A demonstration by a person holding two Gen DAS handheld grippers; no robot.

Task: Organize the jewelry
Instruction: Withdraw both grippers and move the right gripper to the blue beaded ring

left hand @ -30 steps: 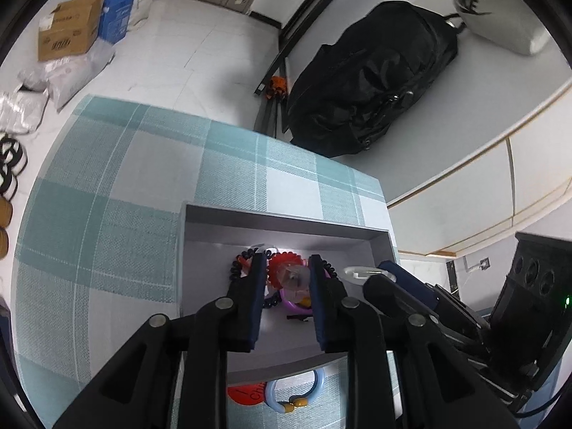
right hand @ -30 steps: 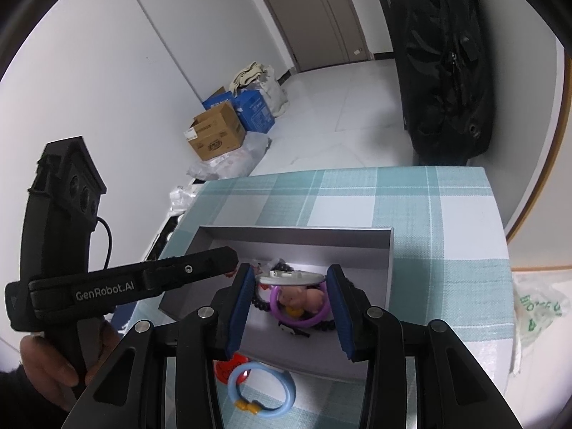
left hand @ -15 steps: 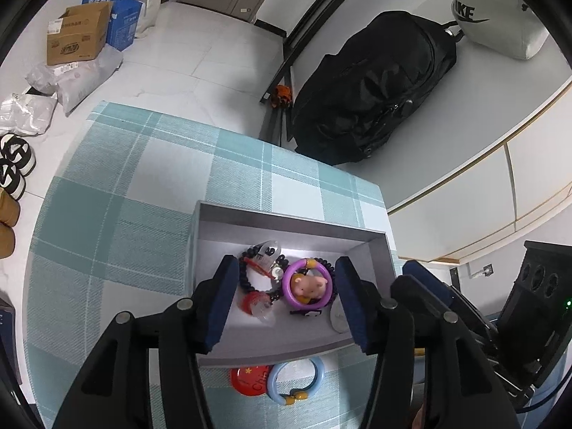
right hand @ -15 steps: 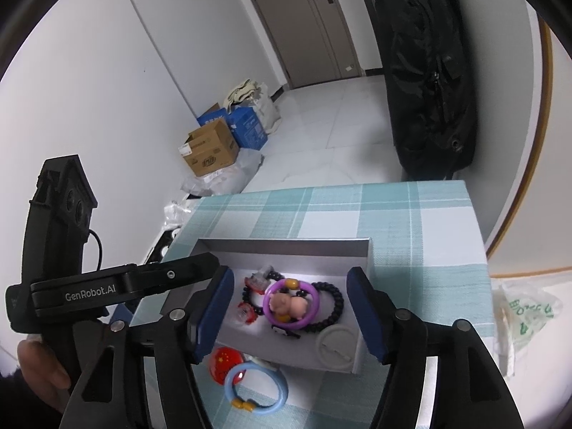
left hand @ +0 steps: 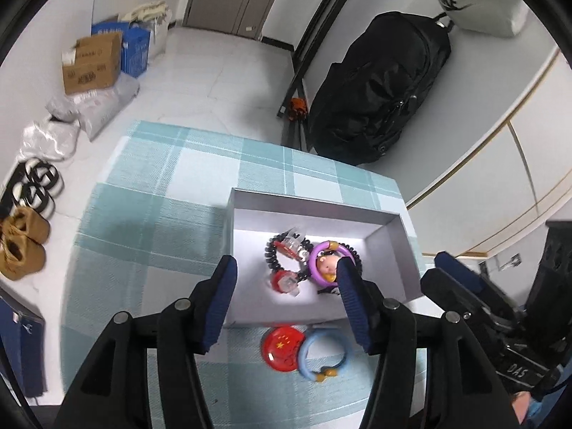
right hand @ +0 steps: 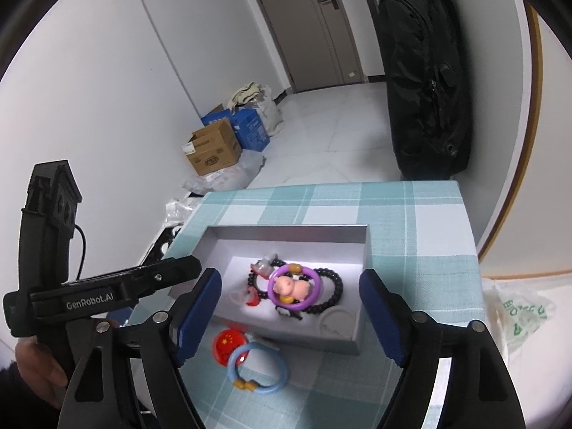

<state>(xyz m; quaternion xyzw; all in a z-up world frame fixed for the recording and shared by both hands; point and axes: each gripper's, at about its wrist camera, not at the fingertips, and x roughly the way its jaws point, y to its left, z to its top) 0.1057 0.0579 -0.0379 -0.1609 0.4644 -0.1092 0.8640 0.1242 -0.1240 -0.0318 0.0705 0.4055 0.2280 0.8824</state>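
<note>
A grey box (left hand: 314, 207) (right hand: 286, 228) sits on the checked cloth. Inside it lie a purple ring with a pink pig (left hand: 327, 264) (right hand: 293, 286), a black bead bracelet (left hand: 271, 254) (right hand: 336, 286), a small red piece (left hand: 284, 280) (right hand: 252, 298) and a white round piece (right hand: 336, 321). Outside, by the box's near wall, lie a red star badge (left hand: 280, 348) (right hand: 227, 343) and a blue ring (left hand: 323, 355) (right hand: 257, 366). My left gripper (left hand: 286, 264) and right gripper (right hand: 289, 275) hover above the box. The jaws of both are opening, with nothing held between them.
The checked cloth (left hand: 161, 214) covers a small table with drops on every side. A black backpack (left hand: 382, 100) hangs beyond the far edge. Cardboard boxes (left hand: 89, 64), bags and shoes (left hand: 21, 243) lie on the floor at the left. A plastic bag (right hand: 518, 314) lies to the right.
Both grippers have drawn back and up from the box while their jaws widened. The purple pig ring and the red piece now lie loose inside the box.
</note>
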